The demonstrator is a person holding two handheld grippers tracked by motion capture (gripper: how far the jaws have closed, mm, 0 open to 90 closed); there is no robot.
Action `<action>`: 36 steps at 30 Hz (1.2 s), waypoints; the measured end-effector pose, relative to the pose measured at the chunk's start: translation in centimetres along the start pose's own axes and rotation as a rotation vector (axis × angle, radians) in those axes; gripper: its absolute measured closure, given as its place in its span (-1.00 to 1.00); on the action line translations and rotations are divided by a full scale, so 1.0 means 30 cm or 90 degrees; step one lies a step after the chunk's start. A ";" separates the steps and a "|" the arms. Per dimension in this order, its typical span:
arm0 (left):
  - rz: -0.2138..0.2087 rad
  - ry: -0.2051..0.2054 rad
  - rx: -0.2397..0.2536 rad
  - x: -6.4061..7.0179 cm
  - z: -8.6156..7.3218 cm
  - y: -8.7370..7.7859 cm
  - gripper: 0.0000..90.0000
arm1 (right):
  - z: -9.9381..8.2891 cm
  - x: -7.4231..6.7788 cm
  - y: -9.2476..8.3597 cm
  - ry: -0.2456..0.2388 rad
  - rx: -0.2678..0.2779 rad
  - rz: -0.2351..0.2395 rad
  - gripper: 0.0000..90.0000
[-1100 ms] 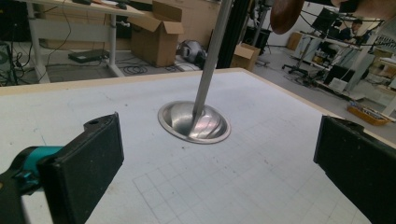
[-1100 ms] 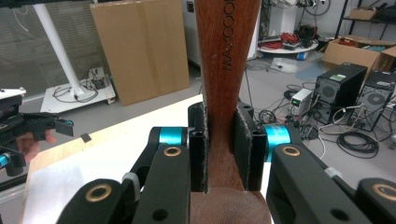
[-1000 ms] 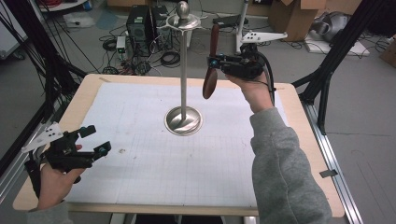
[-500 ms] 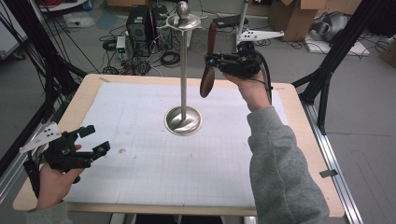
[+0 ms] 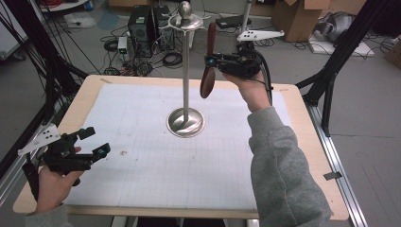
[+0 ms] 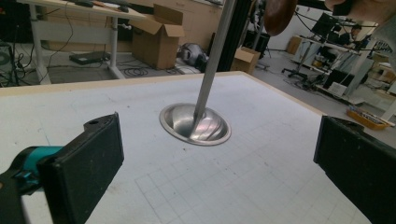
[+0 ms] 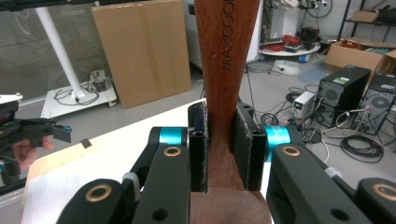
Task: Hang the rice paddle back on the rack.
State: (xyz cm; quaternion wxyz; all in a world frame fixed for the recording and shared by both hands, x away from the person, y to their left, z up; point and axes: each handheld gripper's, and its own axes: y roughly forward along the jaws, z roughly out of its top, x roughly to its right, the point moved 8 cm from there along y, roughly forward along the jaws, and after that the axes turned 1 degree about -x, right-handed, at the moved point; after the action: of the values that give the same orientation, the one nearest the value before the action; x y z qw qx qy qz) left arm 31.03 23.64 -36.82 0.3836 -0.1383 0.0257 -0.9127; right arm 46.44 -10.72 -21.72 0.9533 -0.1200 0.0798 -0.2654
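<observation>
The fingers (image 7: 246,140) of the right gripper (image 5: 215,61) are pressed flat against the two faces of a dark brown wooden spoon's (image 5: 207,71) handle, holding it in the air above the far half of the worktop (image 5: 302,142). In the high view the spoon's long axis runs nearly upright, leaning slightly: its oval bowl hangs at the lower end, toward the worktop, and the narrow handle end points up, reaching about level with the top of the stand. The right gripper view shows the handle rising between the black pads, with letters stamped along the wood. The spoon hangs just to the right of a tall polished metal stand (image 5: 185,71), close to its pole but apart from it; the stand has a round domed base sitting on the white gridded mat (image 5: 156,161), a thin pole, and a ball at the top above a small disc. The left gripper (image 5: 90,142) is near the person's left front corner of the worktop, well apart from the stand, held just above the mat's edge. Its fingers (image 6: 88,168) are spread wide with nothing between them, and its own view looks across the mat at the stand's shiny base.
</observation>
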 end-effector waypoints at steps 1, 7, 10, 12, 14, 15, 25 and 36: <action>0.000 0.002 -0.001 0.001 0.000 -0.001 -0.96 | 0.000 -0.001 0.001 0.001 -0.001 0.000 0.71; 0.000 0.001 -0.003 0.002 -0.001 0.002 -0.96 | 0.004 -0.003 0.008 -0.003 -0.001 -0.003 0.71; 0.000 0.002 -0.002 0.001 -0.001 0.001 -0.96 | 0.003 -0.003 0.012 -0.001 -0.003 -0.006 0.72; 0.000 0.002 -0.003 0.001 0.000 -0.001 -0.96 | 0.001 0.000 0.016 0.001 -0.004 -0.007 0.71; -0.001 0.001 -0.001 0.002 0.002 -0.002 -0.96 | 0.000 -0.001 0.019 0.002 -0.005 -0.006 0.72; -0.001 0.002 -0.001 0.003 0.003 -0.002 -0.96 | 0.000 -0.002 0.021 0.001 -0.004 -0.005 0.71; -0.001 0.004 0.002 0.003 0.005 -0.006 -0.96 | 0.007 -0.011 0.045 -0.001 -0.003 -0.002 0.71; 0.004 0.002 0.002 -0.003 0.002 -0.014 -0.96 | -0.003 -0.008 0.060 0.001 -0.008 -0.001 0.71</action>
State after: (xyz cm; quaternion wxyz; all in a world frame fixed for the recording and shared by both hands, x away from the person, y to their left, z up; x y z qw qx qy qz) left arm 30.82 24.00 -36.72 0.3867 -0.1362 0.0257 -0.9117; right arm 47.11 -9.12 -22.27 0.9522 -0.1256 0.0823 -0.2659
